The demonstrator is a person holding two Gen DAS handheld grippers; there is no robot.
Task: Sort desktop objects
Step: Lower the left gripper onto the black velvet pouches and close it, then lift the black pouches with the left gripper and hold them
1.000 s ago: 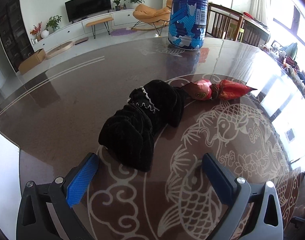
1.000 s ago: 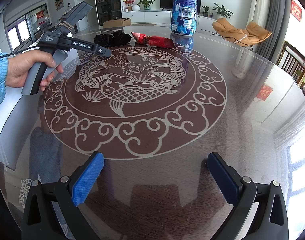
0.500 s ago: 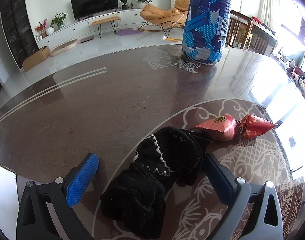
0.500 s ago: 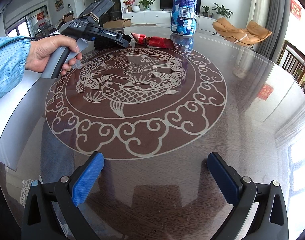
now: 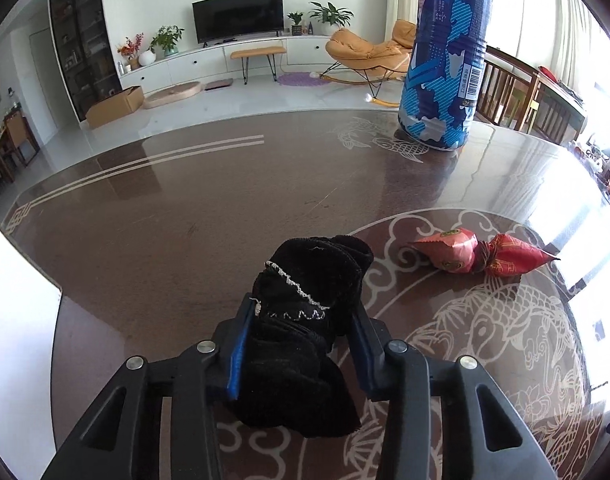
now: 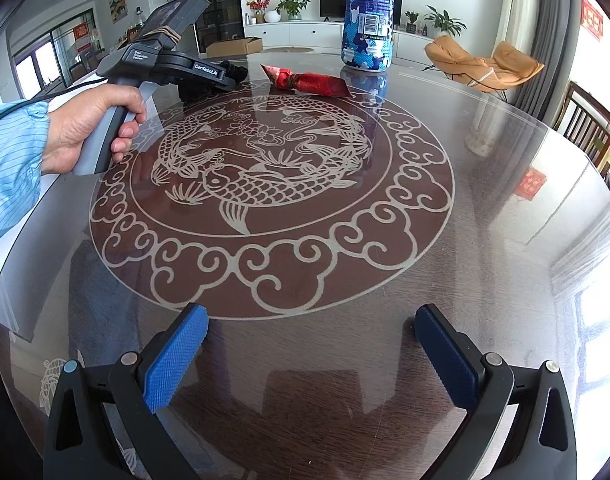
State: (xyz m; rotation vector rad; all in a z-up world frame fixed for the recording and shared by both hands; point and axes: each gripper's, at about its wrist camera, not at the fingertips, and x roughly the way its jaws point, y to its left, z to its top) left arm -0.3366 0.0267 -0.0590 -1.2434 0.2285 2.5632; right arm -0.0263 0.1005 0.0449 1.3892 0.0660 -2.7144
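While our left claw [image 5: 301, 344] closes, pads pressing the black sock bundle [image 5: 305, 320] near the surface's [image 6: 485, 240] far edge, our right claw [image 6: 309, 352] hangs apart and empty near the opposite edge; the red wrapper [image 5: 481, 254] lies just beside.

Bright daylight fills both views, pouring in from windows on the right, where the picture washes out to white. The glossy tabletop [image 6: 485, 208] mirrors that light in broad pale glare patches and reflects the blue bottle [image 6: 368, 16]. Shadows are soft and faint. Fisheye distortion bends straight lines near the edges, and dark vignetting rounds every corner. Focus is sharp throughout.
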